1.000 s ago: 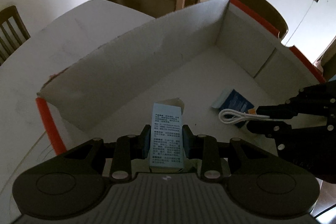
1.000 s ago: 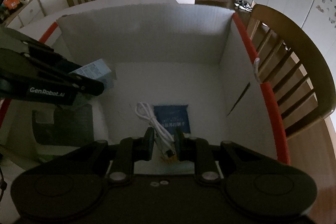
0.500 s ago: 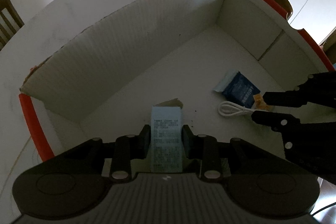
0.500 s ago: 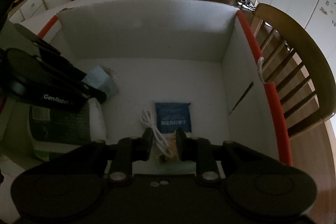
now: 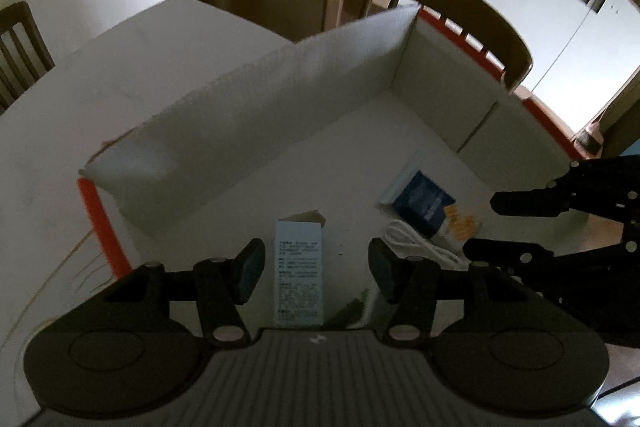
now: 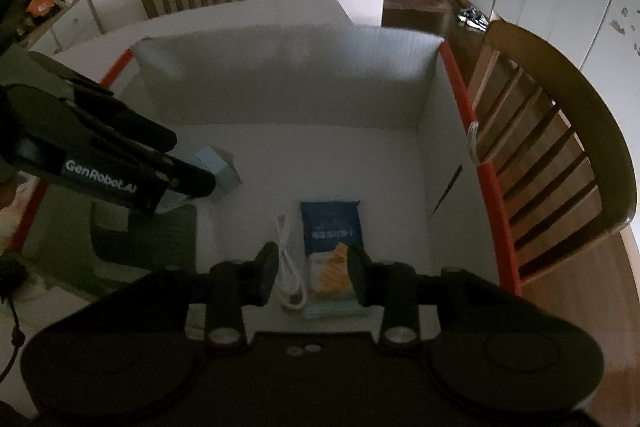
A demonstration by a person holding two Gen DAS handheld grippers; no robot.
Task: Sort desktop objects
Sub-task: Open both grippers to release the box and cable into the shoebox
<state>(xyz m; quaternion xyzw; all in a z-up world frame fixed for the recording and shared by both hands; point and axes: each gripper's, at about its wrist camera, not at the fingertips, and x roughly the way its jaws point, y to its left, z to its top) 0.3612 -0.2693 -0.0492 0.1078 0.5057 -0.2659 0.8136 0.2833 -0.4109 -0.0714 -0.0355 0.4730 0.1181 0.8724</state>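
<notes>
Both grippers hang over the large white corrugated cardboard box with orange-red edging [image 6: 456, 75], and everything the task has sorted so far lies on its floor. The left gripper [image 5: 316, 269] has its jaws spread wide and grips nothing; the small pale-blue printed carton [image 5: 298, 275] sits between them but clear of both pads, its long axis running near to far, straight along the fingers. The right gripper [image 6: 312, 277] is likewise wide open and empty, with the coiled white USB cable [image 6: 289, 259] just inside its left finger and the dark-blue and orange flat packet [image 6: 331, 247] beside it, both lying lengthwise near to far. So each released item lies directly below and ahead of its own gripper, and the likely next move is a straight withdrawal upward and back, without catching a pad on the carton's top. Counted inside the box: one carton, one cable, one packet, and what looks like one green-and-white pouch [image 6: 148, 239] at the near left, partly hidden. Two wooden chairs [image 6: 560, 163] stand by the white table [image 5: 132, 67].
</notes>
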